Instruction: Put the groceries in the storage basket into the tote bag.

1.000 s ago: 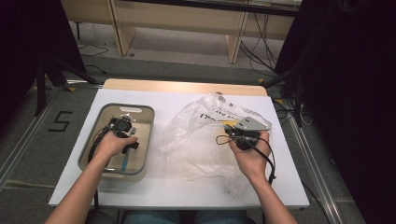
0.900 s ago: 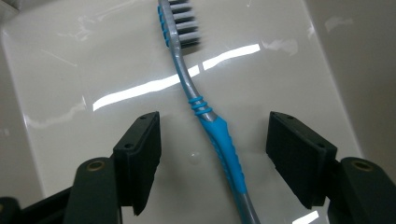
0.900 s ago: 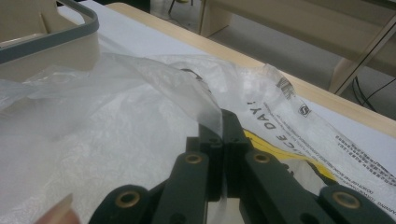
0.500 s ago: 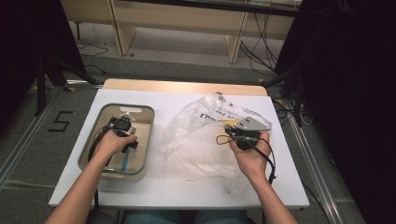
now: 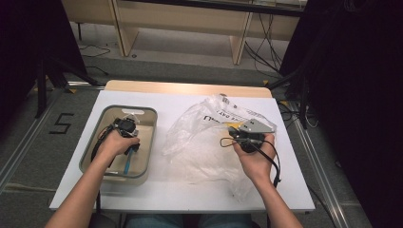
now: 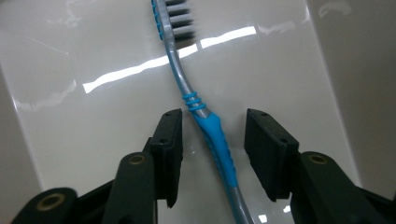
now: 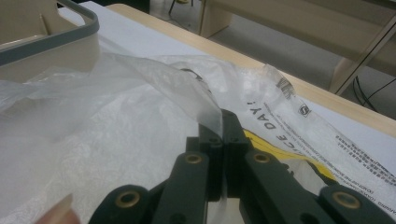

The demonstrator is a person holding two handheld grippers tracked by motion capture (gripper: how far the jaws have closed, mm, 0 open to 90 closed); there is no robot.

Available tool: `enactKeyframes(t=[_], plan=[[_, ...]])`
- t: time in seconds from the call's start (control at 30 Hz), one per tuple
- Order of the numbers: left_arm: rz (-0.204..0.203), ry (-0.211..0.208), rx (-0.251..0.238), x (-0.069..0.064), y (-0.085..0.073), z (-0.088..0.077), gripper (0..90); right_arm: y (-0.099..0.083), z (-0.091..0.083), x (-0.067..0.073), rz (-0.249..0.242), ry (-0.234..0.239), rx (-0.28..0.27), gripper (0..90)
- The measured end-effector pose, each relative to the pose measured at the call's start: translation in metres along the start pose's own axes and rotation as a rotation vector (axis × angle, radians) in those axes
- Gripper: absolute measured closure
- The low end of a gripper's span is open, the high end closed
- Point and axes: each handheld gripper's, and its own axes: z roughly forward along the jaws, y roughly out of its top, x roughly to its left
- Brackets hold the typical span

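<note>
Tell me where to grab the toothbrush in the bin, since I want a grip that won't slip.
Take the toothbrush by its blue rubber grip, not the thin clear neck below the bristles. It lies flat on the bin floor, so come straight down from above with one jaw on each side of the handle. The left gripper already straddles that part; its jaws have been closing but do not yet touch it.

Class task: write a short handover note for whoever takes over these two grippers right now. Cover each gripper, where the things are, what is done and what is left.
Left gripper: down in the tray; its jaws have just been closing around the toothbrush handle, a gap on both sides, not yet gripping.
Right gripper: shut on an edge of the plastic bag, holding it up off the table.
Done: bag held, toothbrush lined up between the jaws.
Left: finish the grip and lift the toothbrush, probably toward the bag.
</note>
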Motion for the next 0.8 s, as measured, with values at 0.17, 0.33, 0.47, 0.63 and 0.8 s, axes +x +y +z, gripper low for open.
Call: enactKeyframes(t=[0.17,0.33,0.47,0.63,0.8], plan=[[0.005,-0.002,0.020,0.0015,0.0025,-0.0001,61.3,0.0001,-0.0001,0.0001,-0.002,0.000,-0.002,90.0],[0.008,0.001,0.031,0.0029,0.0041,-0.0001,64.8,0.0000,-0.0003,0.0001,0.000,0.000,-0.001,90.0],[0.008,0.001,0.035,0.0040,0.0046,-0.0001,67.2,-0.0001,-0.0003,0.0003,-0.001,0.000,0.000,90.0],[0.012,0.001,0.040,0.0047,0.0053,-0.0001,68.8,-0.0001,-0.0004,0.0003,-0.001,0.000,0.000,90.0],[0.026,0.006,0.050,0.0045,0.0064,-0.0002,70.6,-0.0001,0.0000,0.0007,-0.002,0.002,0.000,90.0]])
